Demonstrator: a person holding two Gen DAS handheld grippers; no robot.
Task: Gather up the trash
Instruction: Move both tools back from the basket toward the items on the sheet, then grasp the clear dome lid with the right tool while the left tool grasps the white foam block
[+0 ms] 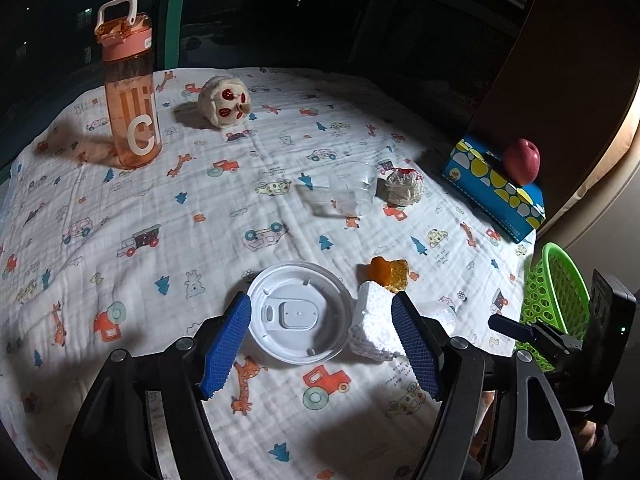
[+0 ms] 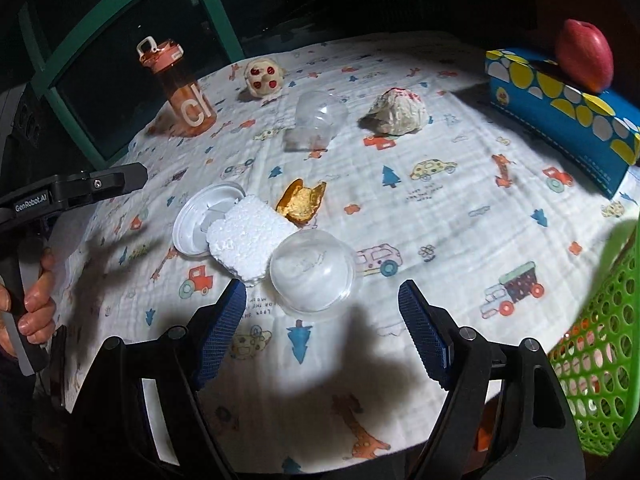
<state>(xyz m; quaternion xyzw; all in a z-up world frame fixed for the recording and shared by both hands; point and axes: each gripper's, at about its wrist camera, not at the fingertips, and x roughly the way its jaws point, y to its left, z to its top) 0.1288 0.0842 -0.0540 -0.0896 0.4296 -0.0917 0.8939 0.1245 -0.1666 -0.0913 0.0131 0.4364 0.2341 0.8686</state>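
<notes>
On the far left of the printed cloth [image 1: 120,208] stands one orange water bottle [image 1: 130,92], upright, its white carry loop at the top. Just right of it, further back, lies one crumpled wad of paper with red blotches [image 1: 224,100]. Near the middle of the cloth is one clear plastic cup [image 1: 354,188], on its side, its long axis running toward the near left in the left wrist view, with its mouth at the far end. Touching or almost touching its right side is a second crumpled paper wad [image 1: 405,187] with a red smear on top.

Nearer the cameras sits a cluster of trash: one white round lid [image 1: 300,312], lying flat with its underside up; one white foam block [image 1: 374,320] touching its right edge, its long axis running from the near left to the far right in the right wrist view; one orange-gold wrapper [image 1: 388,274] just behind the block; and one clear domed lid [image 2: 312,268] resting dome up beside the block.

At the right edge, one blue tissue box [image 1: 494,184] carries one red apple [image 1: 521,161]. One green mesh basket [image 2: 600,360] stands at the cloth's right border.

The left gripper [image 1: 320,344] hovers with its fingers wide, the white lid and foam block showing between them, unheld. The right gripper [image 2: 320,336] is likewise spread wide and empty, just short of the domed lid.
</notes>
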